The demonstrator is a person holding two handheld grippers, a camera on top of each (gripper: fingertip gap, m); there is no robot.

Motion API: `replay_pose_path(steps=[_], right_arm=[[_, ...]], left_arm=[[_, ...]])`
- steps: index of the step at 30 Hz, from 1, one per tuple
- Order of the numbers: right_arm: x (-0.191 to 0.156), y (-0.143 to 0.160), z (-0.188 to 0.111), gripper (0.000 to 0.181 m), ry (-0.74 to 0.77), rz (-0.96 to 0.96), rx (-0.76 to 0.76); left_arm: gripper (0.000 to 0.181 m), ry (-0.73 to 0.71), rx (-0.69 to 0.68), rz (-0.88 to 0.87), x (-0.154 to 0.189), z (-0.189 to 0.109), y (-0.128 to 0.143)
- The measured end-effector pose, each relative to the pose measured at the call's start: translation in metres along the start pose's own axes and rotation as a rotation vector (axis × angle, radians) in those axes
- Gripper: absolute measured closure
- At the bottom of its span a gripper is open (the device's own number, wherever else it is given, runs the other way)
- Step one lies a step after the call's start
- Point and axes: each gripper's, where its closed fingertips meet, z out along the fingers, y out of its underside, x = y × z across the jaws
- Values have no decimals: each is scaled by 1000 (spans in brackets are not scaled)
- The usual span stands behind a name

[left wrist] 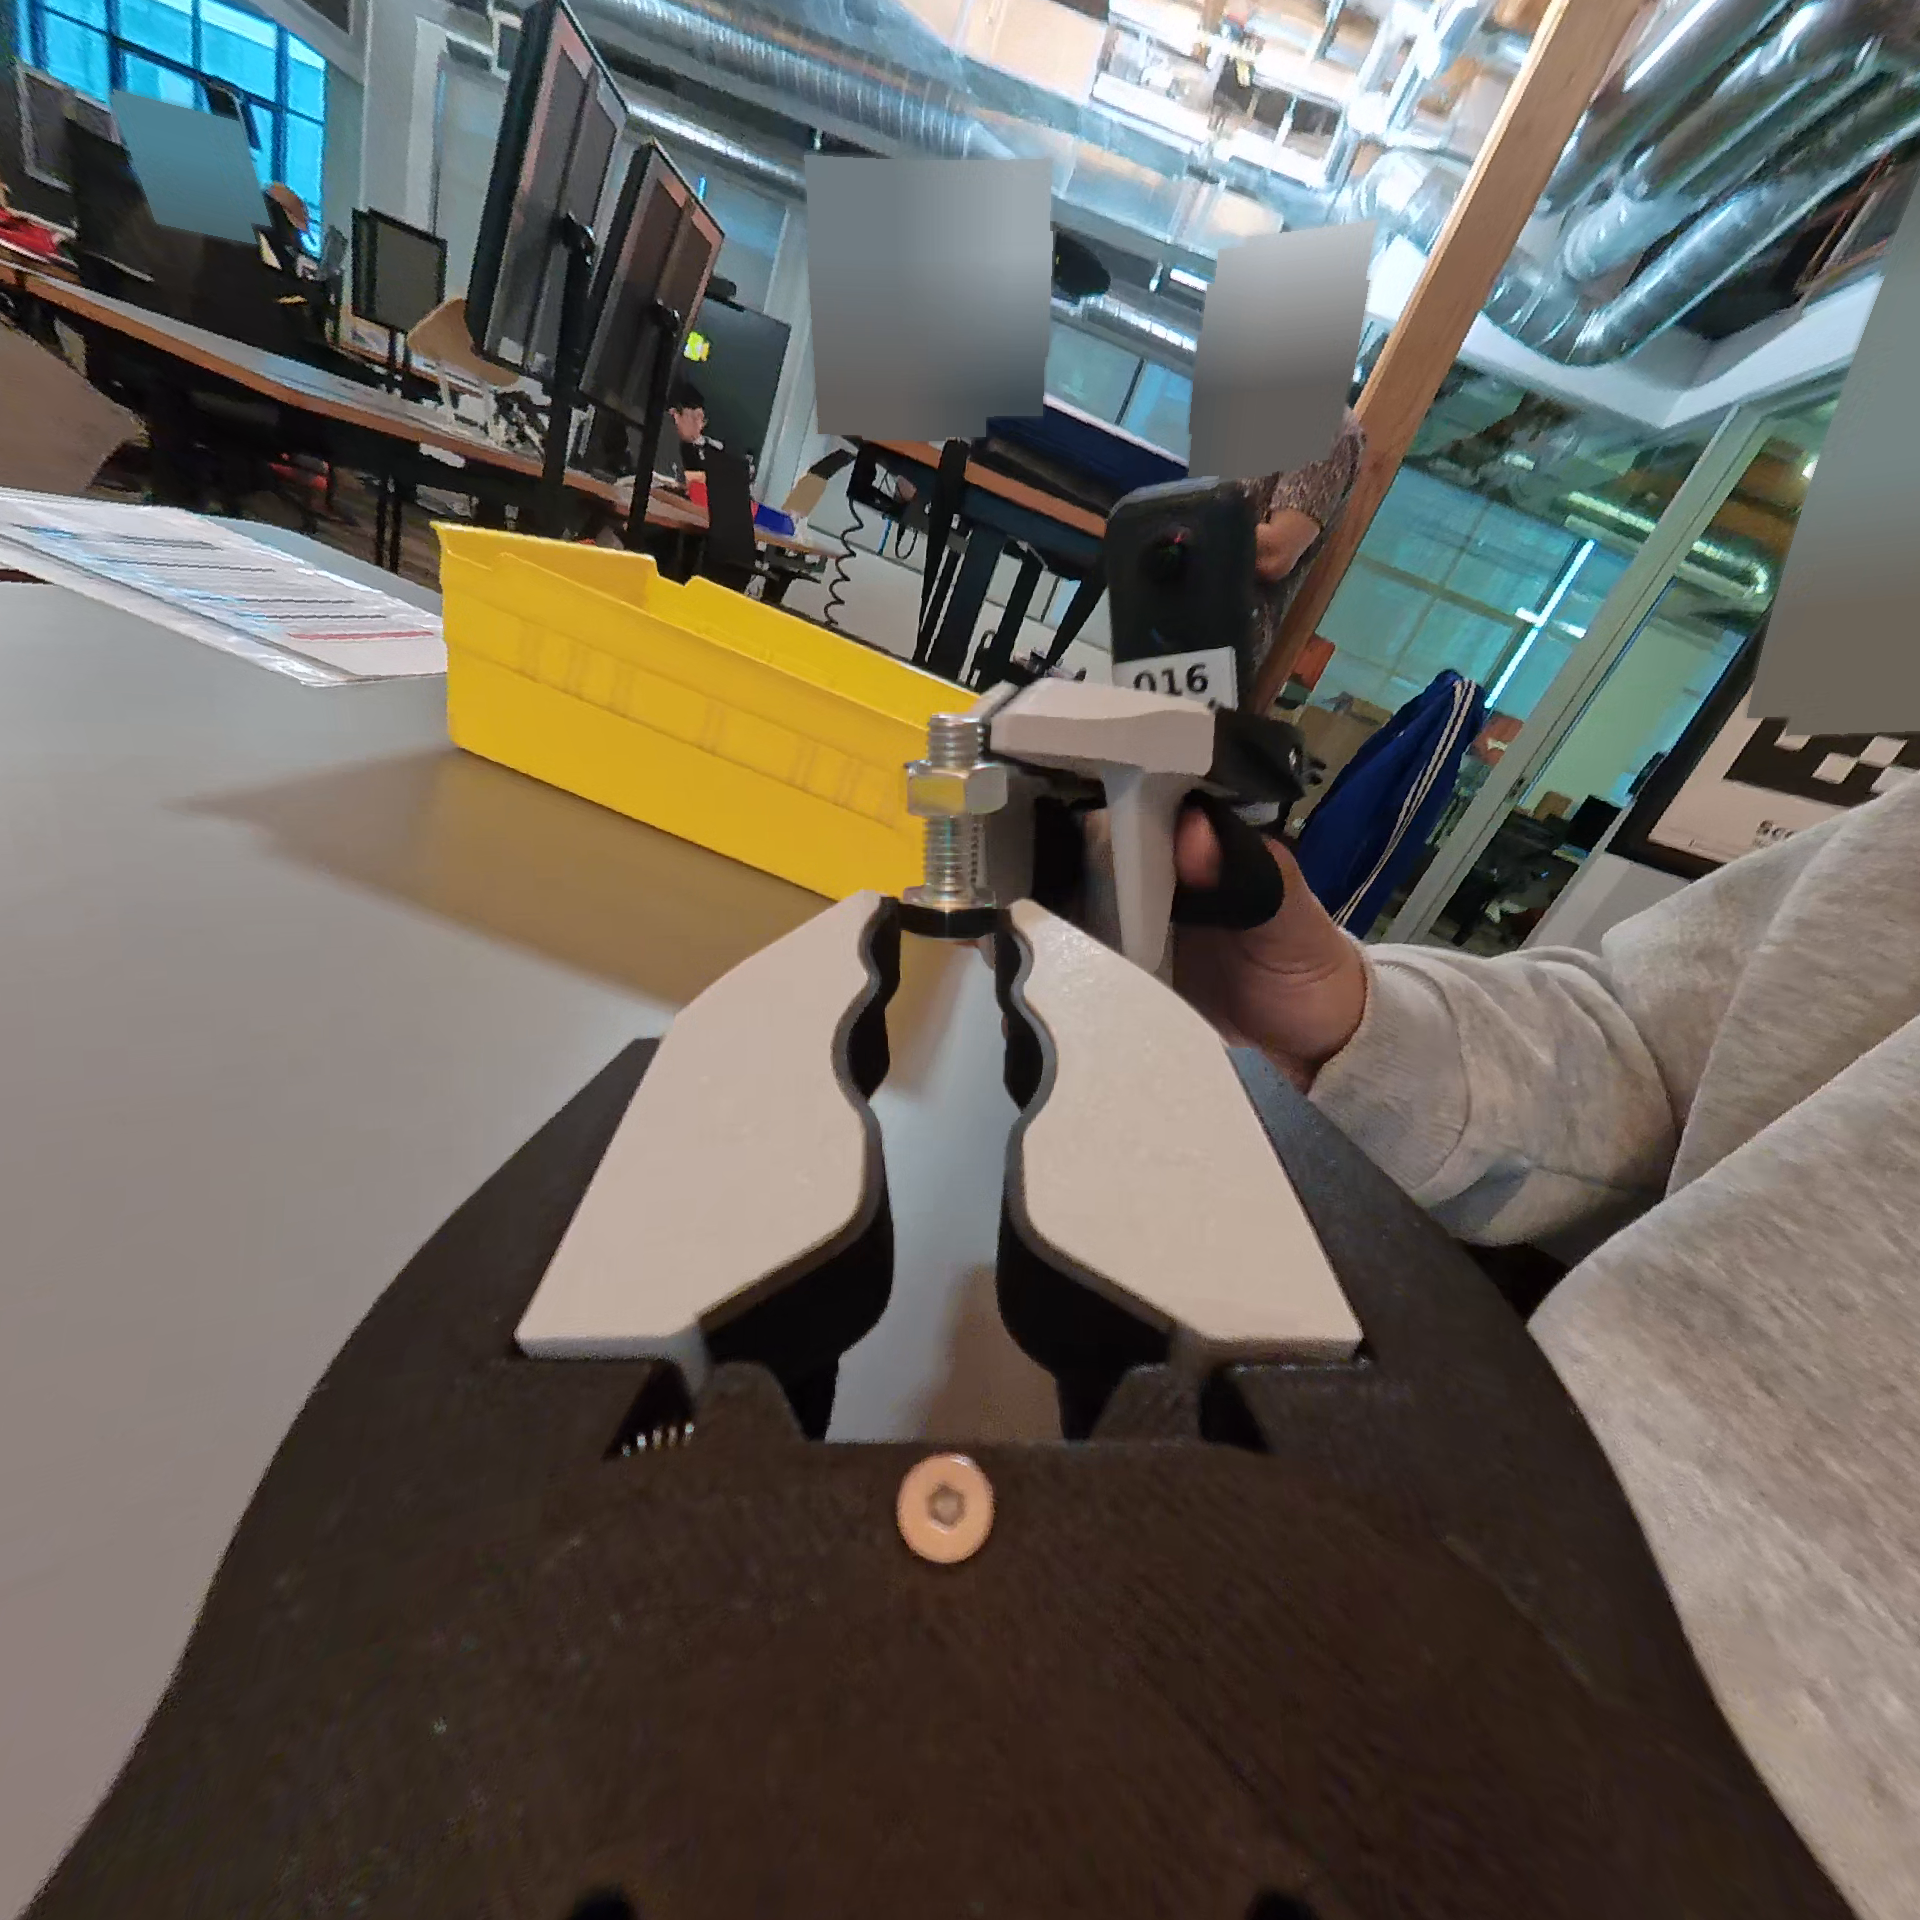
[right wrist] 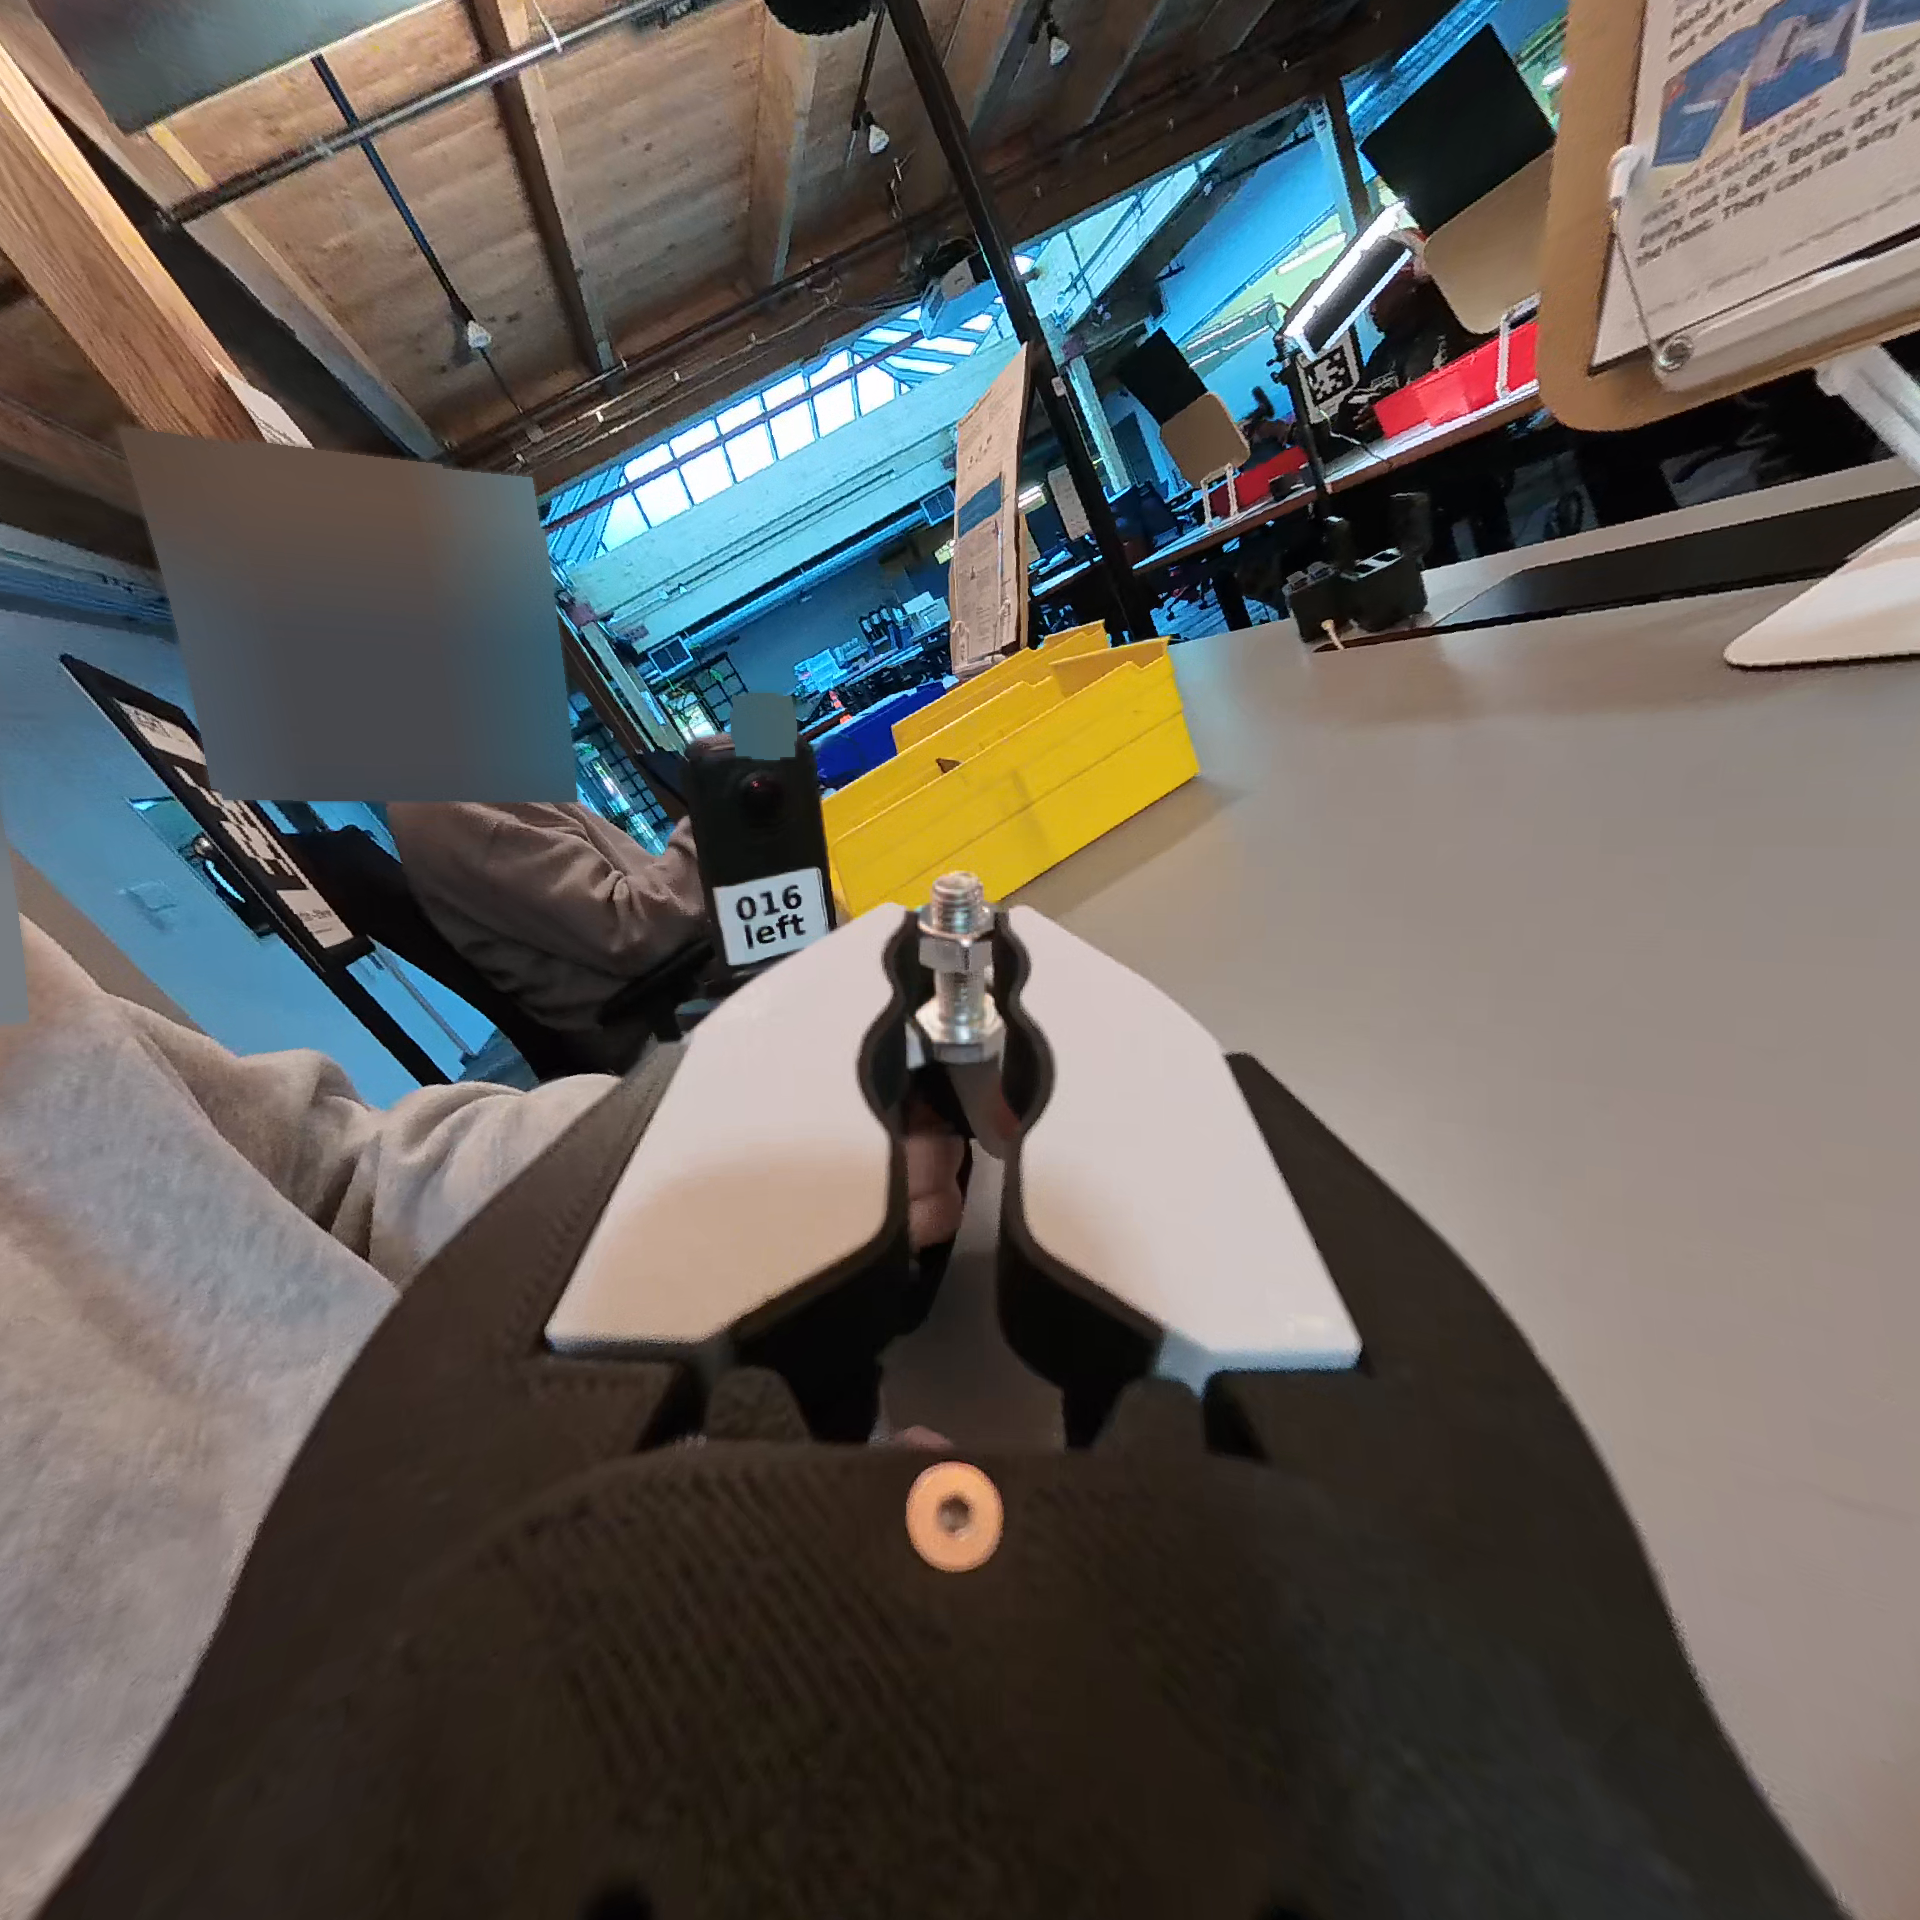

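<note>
A silver bolt (left wrist: 951, 842) stands upright in the air over the grey table (left wrist: 260, 987). My left gripper (left wrist: 945, 920) is shut on its lower end, at the head. A hex nut (left wrist: 956, 790) sits partway up the thread. My right gripper (left wrist: 1091, 727) comes in from the right at the nut's height. In the right wrist view the right gripper (right wrist: 951, 940) is closed around the nut (right wrist: 951, 943), with the bolt's thread (right wrist: 956, 899) sticking out above. The left gripper's black camera body (right wrist: 758, 821) shows just behind.
A yellow plastic bin (left wrist: 675, 707) lies on the table behind the bolt and also shows in the right wrist view (right wrist: 1018, 779). A laminated sheet (left wrist: 229, 592) lies far left. A white stand base (right wrist: 1829, 613) and a clipboard with paper (right wrist: 1745, 208) are at right. A grey sleeve (left wrist: 1558, 1091) is close. Less than 4 cm separates the two grippers' tips.
</note>
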Motion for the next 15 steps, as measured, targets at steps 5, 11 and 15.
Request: replay_pose_path(steps=[5, 11, 15], right_arm=[[-1, -2, -1, 181, 26, -88, -2], [2, -5, -1, 163, 52, -120, 20], [-2, 0, 3, 157, 43, -109, -5]], left_arm=[[164, -12, 34, 8, 0, -2, -6], [163, -28, 54, 11, -3, -3, -9], [163, -18, 51, 18, 0, -1, -7]])
